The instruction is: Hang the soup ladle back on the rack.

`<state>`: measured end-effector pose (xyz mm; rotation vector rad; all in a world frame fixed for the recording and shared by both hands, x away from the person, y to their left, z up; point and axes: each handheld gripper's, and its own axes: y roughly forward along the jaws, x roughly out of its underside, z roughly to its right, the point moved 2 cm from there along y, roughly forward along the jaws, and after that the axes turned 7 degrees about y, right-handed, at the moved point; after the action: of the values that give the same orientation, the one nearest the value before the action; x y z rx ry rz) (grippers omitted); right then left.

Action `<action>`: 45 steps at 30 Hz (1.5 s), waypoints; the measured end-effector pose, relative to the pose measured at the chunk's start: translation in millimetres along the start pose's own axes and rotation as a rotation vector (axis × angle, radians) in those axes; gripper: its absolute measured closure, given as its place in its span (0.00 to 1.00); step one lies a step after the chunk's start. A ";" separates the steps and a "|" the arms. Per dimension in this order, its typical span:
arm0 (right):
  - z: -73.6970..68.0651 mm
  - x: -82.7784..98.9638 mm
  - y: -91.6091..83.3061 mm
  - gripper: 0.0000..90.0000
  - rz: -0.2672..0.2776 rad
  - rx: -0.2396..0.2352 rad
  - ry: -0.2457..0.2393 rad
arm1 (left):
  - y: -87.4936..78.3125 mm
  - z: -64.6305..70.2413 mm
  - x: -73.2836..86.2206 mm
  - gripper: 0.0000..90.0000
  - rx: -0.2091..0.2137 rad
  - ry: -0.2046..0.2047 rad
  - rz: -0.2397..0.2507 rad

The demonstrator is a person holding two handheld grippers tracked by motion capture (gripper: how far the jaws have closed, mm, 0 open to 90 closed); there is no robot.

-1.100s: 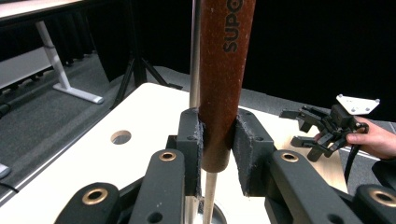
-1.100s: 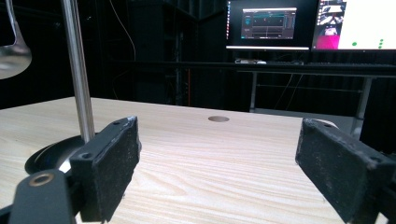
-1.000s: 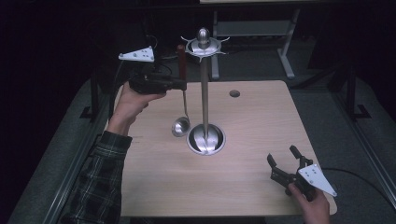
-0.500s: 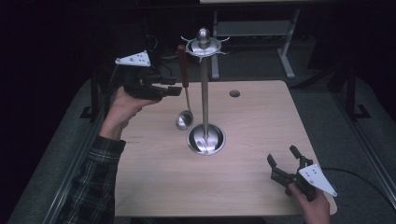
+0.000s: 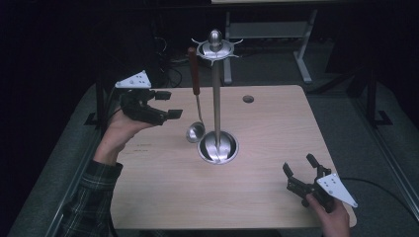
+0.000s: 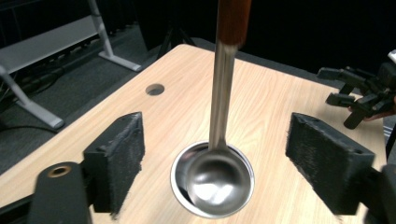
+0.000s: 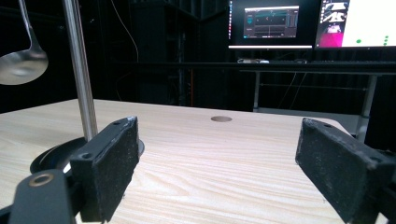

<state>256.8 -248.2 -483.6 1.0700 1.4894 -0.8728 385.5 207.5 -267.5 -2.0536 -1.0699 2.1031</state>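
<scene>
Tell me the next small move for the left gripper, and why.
Probably draw the left gripper straight back from the ladle. Its jaws have just been opening and now stand wide, both pads clear of the handle, and the ladle hangs by itself from the stand. A sideways move could knock it swinging.

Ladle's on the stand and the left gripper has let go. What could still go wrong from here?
1. The ladle hangs free from the stand's top ring, its shaft between the left gripper's open jaws, which have just been opening. A sideways pull-away could knock it swinging or off its hook.
2. The bowl hangs close to the pole and base; a swing may strike them.
3. The stand is tall on a small base; a bump could tip it.
</scene>
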 end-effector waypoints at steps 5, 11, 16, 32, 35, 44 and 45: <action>-0.4 0.2 -0.1 0.14 -0.001 0.003 -0.006 | -2.1 5.8 20.3 0.17 -0.025 -0.022 -0.032; -0.7 0.2 0.1 0.14 -0.003 0.004 -0.004 | -4.1 11.2 46.2 0.16 -0.071 -0.047 -0.059; -1.0 0.2 0.5 0.14 -0.004 0.005 -0.010 | -7.6 16.6 62.9 0.14 -0.107 -0.049 -0.078; -1.2 0.2 0.8 0.14 -0.005 0.007 -0.013 | -20.0 33.4 123.5 0.15 -0.183 -0.089 -0.107; -1.2 0.2 0.9 0.14 -0.005 0.007 -0.012 | -21.3 36.5 137.3 0.15 -0.192 -0.105 -0.114; -1.3 0.2 0.8 0.14 -0.006 0.008 -0.013 | -25.1 48.0 175.6 0.15 -0.228 -0.129 -0.149; -1.3 0.3 0.8 0.14 -0.005 0.008 -0.014 | -25.3 49.4 178.1 0.15 -0.232 -0.137 -0.150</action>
<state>257.1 -246.8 -483.6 1.0639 1.4786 -0.8890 306.0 286.2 -416.8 -1.8661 -1.5016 2.1608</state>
